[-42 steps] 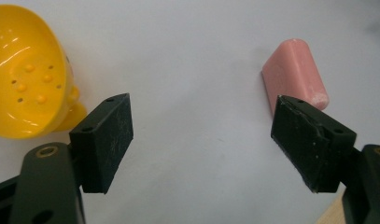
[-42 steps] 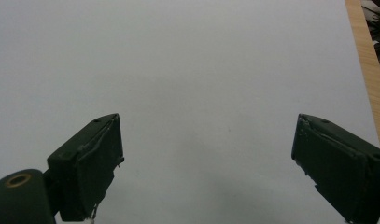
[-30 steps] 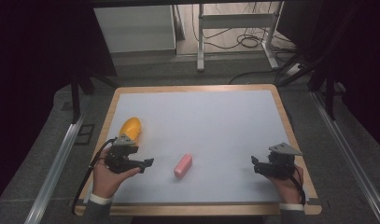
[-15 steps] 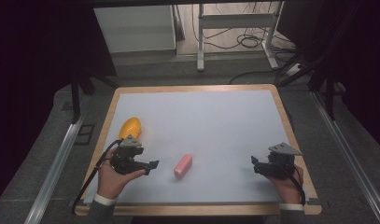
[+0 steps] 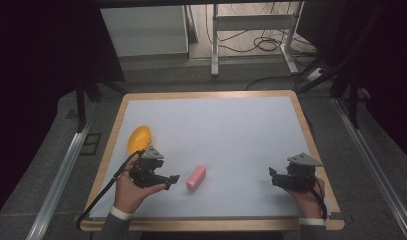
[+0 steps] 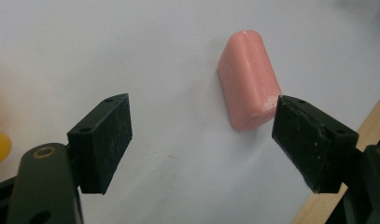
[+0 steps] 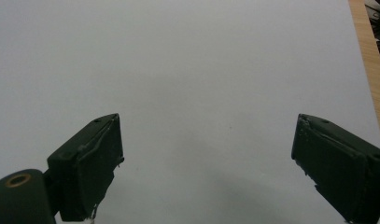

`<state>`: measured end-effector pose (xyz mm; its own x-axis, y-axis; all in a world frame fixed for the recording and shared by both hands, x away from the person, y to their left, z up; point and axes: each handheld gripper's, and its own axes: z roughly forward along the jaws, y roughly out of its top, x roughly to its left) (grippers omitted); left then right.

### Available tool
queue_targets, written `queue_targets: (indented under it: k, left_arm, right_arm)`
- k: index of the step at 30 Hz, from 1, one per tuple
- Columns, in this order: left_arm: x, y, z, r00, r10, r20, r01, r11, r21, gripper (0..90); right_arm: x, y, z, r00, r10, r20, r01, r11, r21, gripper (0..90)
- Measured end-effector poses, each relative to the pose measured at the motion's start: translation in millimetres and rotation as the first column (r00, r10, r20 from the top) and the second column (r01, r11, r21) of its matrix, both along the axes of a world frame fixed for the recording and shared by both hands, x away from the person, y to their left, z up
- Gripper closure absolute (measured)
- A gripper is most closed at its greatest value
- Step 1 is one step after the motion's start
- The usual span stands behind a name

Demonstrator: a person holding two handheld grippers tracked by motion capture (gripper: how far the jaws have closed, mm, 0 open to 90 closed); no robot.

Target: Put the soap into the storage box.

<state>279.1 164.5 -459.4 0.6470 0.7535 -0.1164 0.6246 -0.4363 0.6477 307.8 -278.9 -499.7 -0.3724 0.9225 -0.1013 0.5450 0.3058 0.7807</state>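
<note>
Left gripper (image 5: 172, 178) jaws apart, just left of pink block, possibly soap (image 5: 196, 178). Orange object (image 5: 139, 139) beyond. Right gripper (image 5: 272, 177) jaws apart, near right over white mat (image 5: 231, 130).

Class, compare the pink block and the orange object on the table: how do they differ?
The pink block is a rounded bar; the orange object is a dome-like oval. The pink block lies just ahead of the open left claw; the orange object sits behind it, near the table's left edge. Both rest on the white surface.
</note>
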Motion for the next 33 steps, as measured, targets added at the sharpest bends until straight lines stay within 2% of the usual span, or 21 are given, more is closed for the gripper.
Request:
queue_targets:
  k: [9,10,14,21,26,33]
  left_arm:
    - [2.6,-13.2,-0.2,0.9996,-0.027,-0.009,0.027,0.9996,0.011,19.6]
    - [3.4,-15.3,-0.7,0.9994,-0.032,-0.016,0.032,0.9995,-0.004,19.6]
    - [4.2,-17.3,-2.9,0.9992,-0.033,-0.024,0.033,0.9995,0.002,19.6]
    - [4.8,-20.7,-4.8,0.9989,-0.03,-0.035,0.03,0.9995,-0.011,19.6]
    - [6.4,-33.9,-3.0,0.998,-0.053,-0.036,0.053,0.9985,0.012,19.5]
    - [11.8,-53.1,-7.8,0.9948,-0.081,-0.063,0.083,0.996,0.033,19.3]
  right_arm:
    - [0.1,-0.3,-0.3,1.0,0.001,0.0,-0.001,1.0,0.0,8.5]
    - [0.3,-0.3,-0.5,1.0,0.002,-0.001,-0.002,1.0,0.0,8.5]
    - [0.3,0.0,-0.8,1.0,0.002,-0.002,-0.002,1.0,-0.001,8.5]
    - [0.4,0.2,-1.2,1.0,0.003,-0.003,-0.003,1.0,0.0,8.5]
    - [0.6,0.0,-1.5,1.0,0.001,-0.003,-0.001,1.0,-0.002,8.5]
    - [0.5,-0.7,-1.6,1.0,-0.003,0.0,0.003,1.0,-0.004,8.6]
